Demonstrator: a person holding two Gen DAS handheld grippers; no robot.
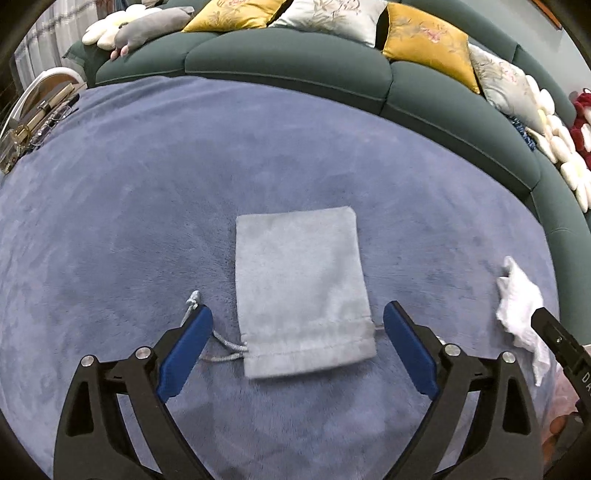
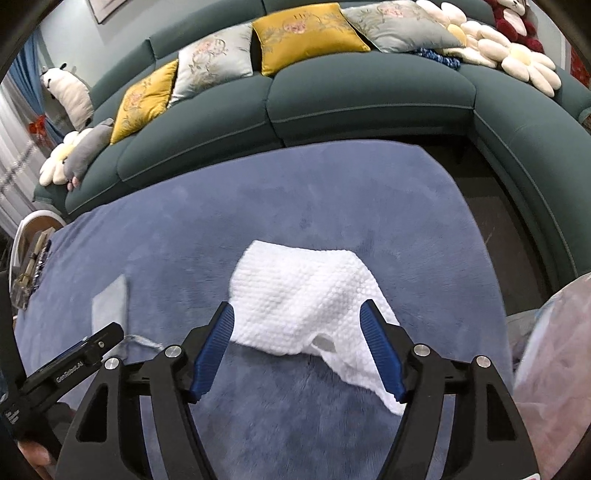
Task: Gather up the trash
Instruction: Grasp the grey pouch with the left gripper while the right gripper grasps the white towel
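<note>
A flat grey drawstring pouch [image 1: 301, 291] lies on the blue plush cover [image 1: 147, 206], its mouth toward me and its silver cord [image 1: 221, 343] trailing left. My left gripper [image 1: 297, 319] stands open above it, one blue finger on each side of the pouch's mouth end, not pressing it. A crumpled white paper towel [image 2: 303, 291] lies on the same cover. The right gripper [image 2: 297, 314] is open over the towel's near part with its pads apart from it. The towel [image 1: 517, 306] also shows at the right of the left wrist view, the pouch [image 2: 110, 299] at the left of the right one.
A dark green curved sofa [image 2: 369, 96] with yellow and grey cushions [image 2: 306, 33] wraps behind and to the right. A small side table with glasses and clutter [image 1: 40, 114] stands at the left edge. Clear plastic bag material [image 2: 554, 350] sits at the right.
</note>
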